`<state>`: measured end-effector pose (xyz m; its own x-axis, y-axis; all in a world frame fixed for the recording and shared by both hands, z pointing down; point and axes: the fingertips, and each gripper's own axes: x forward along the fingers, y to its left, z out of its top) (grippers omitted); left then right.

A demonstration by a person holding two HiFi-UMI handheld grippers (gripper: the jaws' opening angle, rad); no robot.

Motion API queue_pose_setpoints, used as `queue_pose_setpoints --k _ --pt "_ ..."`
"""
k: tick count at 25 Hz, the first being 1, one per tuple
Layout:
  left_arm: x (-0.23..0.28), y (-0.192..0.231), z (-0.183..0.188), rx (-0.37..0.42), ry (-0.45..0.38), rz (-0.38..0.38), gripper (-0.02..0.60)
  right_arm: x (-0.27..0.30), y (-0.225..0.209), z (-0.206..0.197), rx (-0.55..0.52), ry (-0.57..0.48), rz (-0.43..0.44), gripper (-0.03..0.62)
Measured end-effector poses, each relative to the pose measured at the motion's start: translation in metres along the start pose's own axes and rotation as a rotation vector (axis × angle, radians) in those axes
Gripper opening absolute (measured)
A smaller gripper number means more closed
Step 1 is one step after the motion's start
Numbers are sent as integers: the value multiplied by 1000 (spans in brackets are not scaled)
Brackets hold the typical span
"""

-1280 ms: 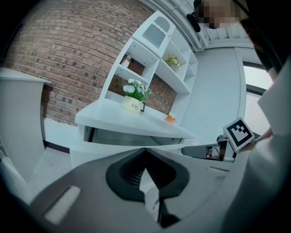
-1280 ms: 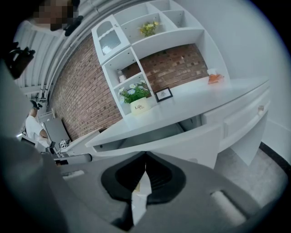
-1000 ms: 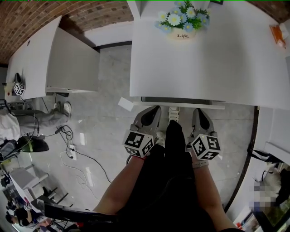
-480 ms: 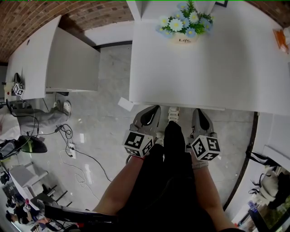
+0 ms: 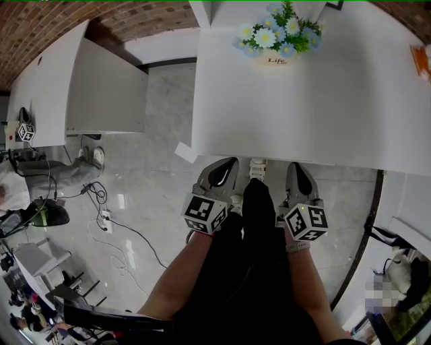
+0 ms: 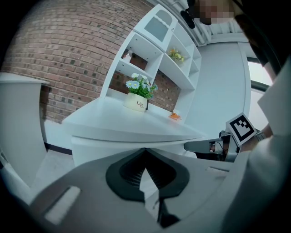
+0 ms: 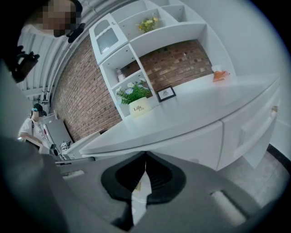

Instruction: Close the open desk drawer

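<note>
Directly ahead of you the white desk [image 5: 323, 101] fills the top right of the head view, over a pale marble floor [image 5: 155, 182]. A second white desk [image 5: 60, 74] stands well apart at the left, and a brick wall [image 5: 101, 13] runs behind both. In the right gripper view a white shelf unit [image 7: 150, 36] rises at the back of the desk.

The drawer [image 7: 186, 141] sits in under the desk top. Only its plain white front face shows in the two gripper views, roughly in line with the cabinet panel [image 7: 252, 127] beside it. From the head view the desk top covers it entirely.

Your legs in dark trousers [image 5: 252, 269] run up the middle, with one white shoe [image 5: 257, 168] between the two grippers.

Your left gripper [image 5: 231, 160] points at the desk's front edge, with its tips reaching the edge line. Its fingers are pressed together and hold nothing. Your right gripper [image 5: 295, 164] lies just beside it on the other side of the shoe, aimed the same way. Its fingers are likewise closed tip to tip on nothing. Both face the drawer front at close range, but you cannot tell from these views whether either one touches it.

A pot of white and blue flowers [image 5: 275, 37] stands near the back of the desk. A small picture frame [image 7: 166, 93] is just beside it. An orange object [image 5: 423, 57] lies at the desk's far right edge.
</note>
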<state>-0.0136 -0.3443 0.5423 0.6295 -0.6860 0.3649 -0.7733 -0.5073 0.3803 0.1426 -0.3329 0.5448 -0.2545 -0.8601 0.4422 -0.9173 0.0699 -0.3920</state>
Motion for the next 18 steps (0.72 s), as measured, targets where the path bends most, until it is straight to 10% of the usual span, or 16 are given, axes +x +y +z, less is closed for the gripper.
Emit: queue_pose_setpoints --k 18 --pt "-18 -3 12 -64 -48 22 2 -12 18 1 -56 -5 55 0"
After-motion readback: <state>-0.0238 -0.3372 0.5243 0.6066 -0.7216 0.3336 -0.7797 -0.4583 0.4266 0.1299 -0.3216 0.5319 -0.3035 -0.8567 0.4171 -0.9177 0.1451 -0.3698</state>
